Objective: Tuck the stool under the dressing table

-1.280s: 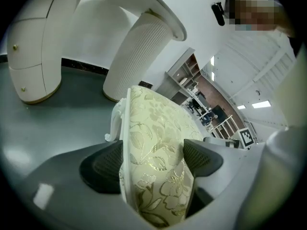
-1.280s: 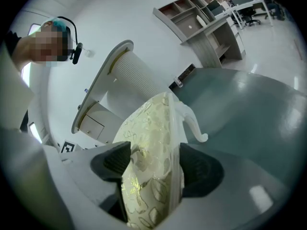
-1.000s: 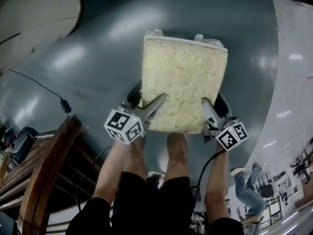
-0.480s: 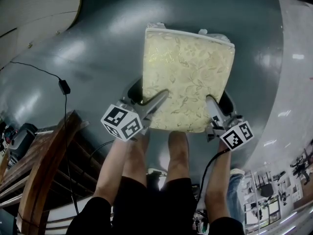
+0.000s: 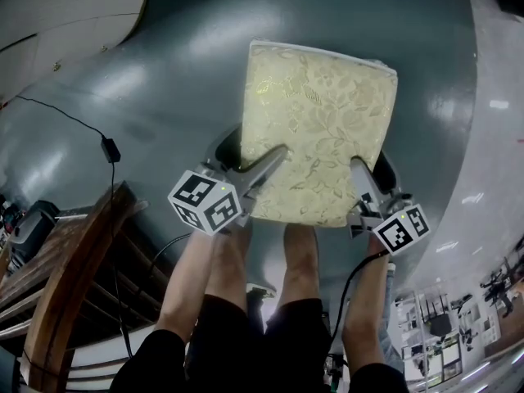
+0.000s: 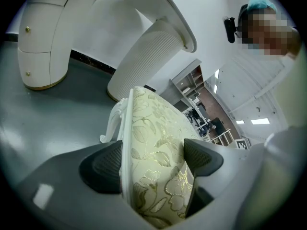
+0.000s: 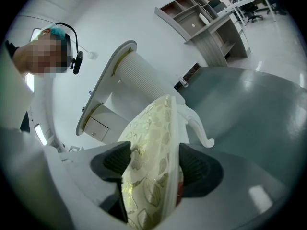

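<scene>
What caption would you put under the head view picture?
Left gripper and right gripper clamp the flowery stool by its cushion edge.

Pale gold floral stool (image 5: 319, 129) on slate-grey floor (image 5: 164, 80)
Its frame is white, like the dressing table (image 6: 148, 56) beyond it.

This looks like a large open hall, part office and part staged room set, not a lived-in home. A glossy grey floor (image 5: 164, 72) carries a white dressing table (image 6: 144, 61). Beyond it stand open shelves (image 7: 192, 13) and office desks (image 7: 242, 4) under ceiling light panels (image 6: 261, 121), and a cable (image 5: 74, 125) trails across the floor.
</scene>
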Action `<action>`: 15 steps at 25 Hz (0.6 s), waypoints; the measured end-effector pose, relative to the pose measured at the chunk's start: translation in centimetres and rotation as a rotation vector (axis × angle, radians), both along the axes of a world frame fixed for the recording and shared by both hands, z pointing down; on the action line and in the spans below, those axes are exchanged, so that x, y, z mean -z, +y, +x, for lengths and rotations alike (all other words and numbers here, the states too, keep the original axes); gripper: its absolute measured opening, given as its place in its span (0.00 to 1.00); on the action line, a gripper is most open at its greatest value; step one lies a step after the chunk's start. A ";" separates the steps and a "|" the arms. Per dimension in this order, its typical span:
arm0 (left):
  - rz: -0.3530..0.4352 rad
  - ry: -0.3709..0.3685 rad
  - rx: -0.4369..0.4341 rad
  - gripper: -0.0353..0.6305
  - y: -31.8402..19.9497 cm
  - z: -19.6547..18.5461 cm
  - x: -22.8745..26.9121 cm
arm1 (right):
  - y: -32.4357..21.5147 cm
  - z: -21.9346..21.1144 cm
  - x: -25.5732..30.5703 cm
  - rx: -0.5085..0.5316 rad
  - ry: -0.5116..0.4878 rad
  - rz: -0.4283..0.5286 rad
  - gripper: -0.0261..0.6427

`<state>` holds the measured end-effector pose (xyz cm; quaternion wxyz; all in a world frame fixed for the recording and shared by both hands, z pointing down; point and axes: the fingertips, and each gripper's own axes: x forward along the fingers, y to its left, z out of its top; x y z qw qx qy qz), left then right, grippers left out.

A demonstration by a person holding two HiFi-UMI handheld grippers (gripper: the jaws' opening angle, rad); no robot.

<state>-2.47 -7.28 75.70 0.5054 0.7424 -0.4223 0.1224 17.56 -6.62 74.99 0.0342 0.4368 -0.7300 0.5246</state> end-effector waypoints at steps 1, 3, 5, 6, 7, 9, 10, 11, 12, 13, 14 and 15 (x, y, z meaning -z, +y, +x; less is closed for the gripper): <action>-0.005 -0.004 0.007 0.68 0.0 0.0 0.1 | -0.1 0.0 0.1 0.008 -0.001 -0.002 0.50; -0.007 -0.010 0.020 0.68 0.3 -0.2 0.3 | -0.2 -0.2 0.2 0.024 -0.002 -0.004 0.50; 0.001 -0.013 0.029 0.68 0.2 -0.2 0.5 | -0.5 -0.2 0.4 0.032 -0.004 0.002 0.50; 0.009 -0.013 0.027 0.68 0.0 -0.2 0.7 | -0.7 -0.2 0.6 0.031 -0.005 0.008 0.50; 0.019 -0.012 0.020 0.68 -0.2 -0.2 0.7 | -0.7 -0.2 0.7 0.023 -0.006 0.017 0.50; 0.044 -0.010 -0.004 0.68 -0.3 0.0 0.6 | -0.3 0.0 0.4 -0.004 -0.005 0.041 0.50; 0.055 -0.010 -0.016 0.68 -0.3 0.0 0.4 | 0.1 0.0 0.2 -0.018 -0.005 0.053 0.50; 0.064 -0.012 -0.025 0.68 -0.2 0.0 0.2 | 0.3 0.0 -0.1 -0.027 -0.008 0.062 0.50; 0.069 -0.015 -0.029 0.68 -0.1 0.1 0.2 | 0.5 0.0 -0.2 -0.031 -0.012 0.067 0.50; 0.069 -0.018 -0.030 0.68 0.0 0.1 0.1 | 0.7 0.1 -0.3 -0.032 -0.015 0.069 0.50; 0.067 -0.018 -0.031 0.68 0.1 0.1 0.1 | 0.7 0.1 -0.3 -0.032 -0.016 0.067 0.50; 0.062 -0.019 -0.032 0.68 0.1 0.2 0.0 | 0.8 0.1 -0.4 -0.033 -0.016 0.063 0.50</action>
